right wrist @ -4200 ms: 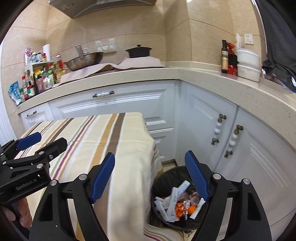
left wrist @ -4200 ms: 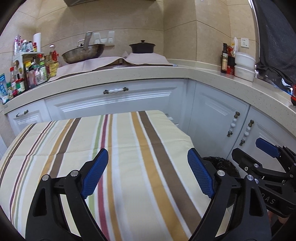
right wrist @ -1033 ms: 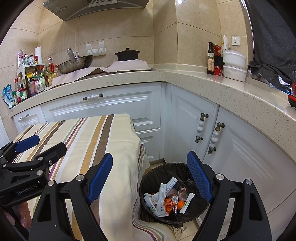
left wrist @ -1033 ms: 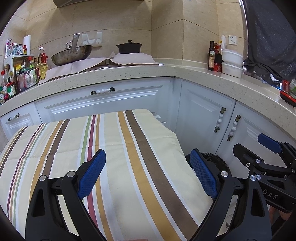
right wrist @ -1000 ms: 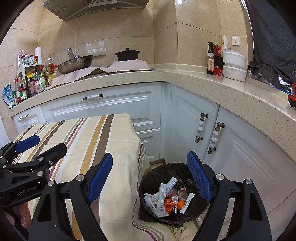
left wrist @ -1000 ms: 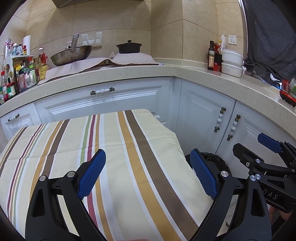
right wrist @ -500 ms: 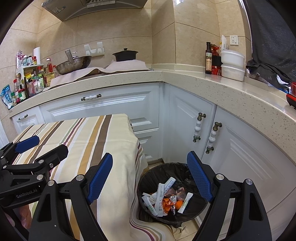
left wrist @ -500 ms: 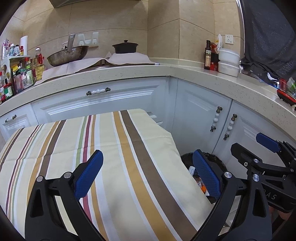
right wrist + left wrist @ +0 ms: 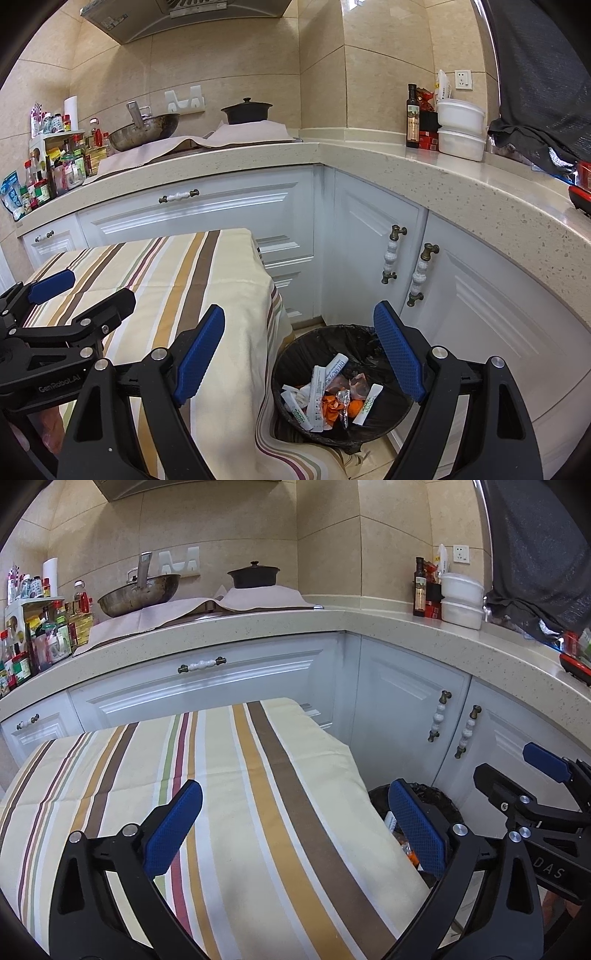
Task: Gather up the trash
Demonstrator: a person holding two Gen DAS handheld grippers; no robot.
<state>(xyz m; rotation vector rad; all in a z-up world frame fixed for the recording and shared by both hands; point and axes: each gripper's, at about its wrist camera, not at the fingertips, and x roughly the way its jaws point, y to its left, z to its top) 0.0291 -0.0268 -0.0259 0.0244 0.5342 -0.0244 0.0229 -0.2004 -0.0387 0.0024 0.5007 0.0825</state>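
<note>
Two grippers: left gripper [image 9: 295, 830] and right gripper [image 9: 299, 350], fingers spread, empty.
Bin [image 9: 391, 413]: right of the striped table [image 9: 258, 794], wrappers [image 9: 325, 391] inside.

Both views now sit higher, showing more bin [image 9: 343, 384] (left tool [image 9: 295, 830] spread slightly wider).

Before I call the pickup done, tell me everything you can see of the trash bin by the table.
The trash bin is a round, dark container lined with a crinkled black plastic bag folded over its rim. It stands upright on the floor in the cabinet corner, right beside the draped striped tablecloth, whose hanging edge lies against its near left side. Inside lie white printed sachets, orange scraps and clear crumpled wrappers, well below the rim. Nothing sticks out. In the left wrist view only part of its rim shows.
</note>
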